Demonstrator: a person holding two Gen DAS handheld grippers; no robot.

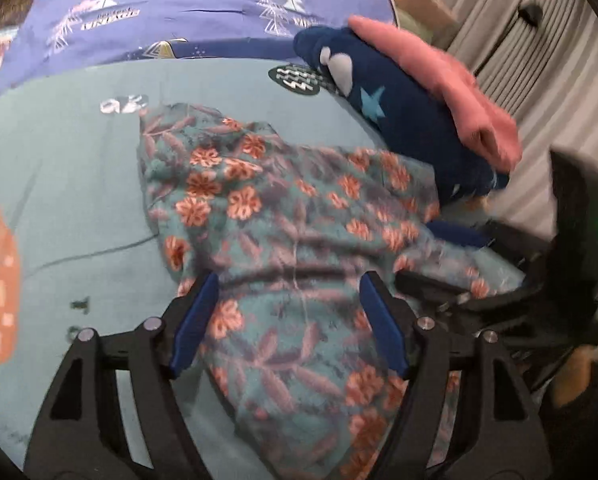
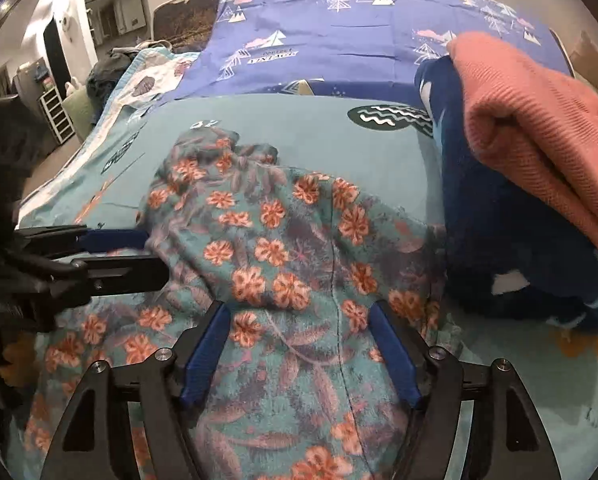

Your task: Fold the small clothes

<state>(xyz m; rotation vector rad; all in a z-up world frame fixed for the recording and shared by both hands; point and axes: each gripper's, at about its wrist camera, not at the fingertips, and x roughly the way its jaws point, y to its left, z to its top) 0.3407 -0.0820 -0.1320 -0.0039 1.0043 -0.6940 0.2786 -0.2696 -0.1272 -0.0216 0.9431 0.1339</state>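
Note:
A teal garment with orange flowers (image 1: 267,208) (image 2: 283,248) lies rumpled on the light blue bed sheet (image 1: 59,184) (image 2: 299,132). My left gripper (image 1: 290,280) stands open low over its near part, cloth showing between the blue pads (image 1: 195,320) without being pinched. My right gripper (image 2: 299,308) is open the same way over the garment, a seam running between its fingers. Each gripper appears in the other's view: the right gripper (image 1: 439,256) at the garment's right edge, the left gripper (image 2: 147,254) at its left edge.
A folded stack stands right of the garment: a navy star-print piece (image 1: 399,120) (image 2: 499,240) with a pink knit (image 1: 439,92) (image 2: 539,152) on top. A purple tree-print cover (image 1: 179,8) (image 2: 339,40) lies behind. The bed's left edge (image 2: 59,196) drops to the room floor.

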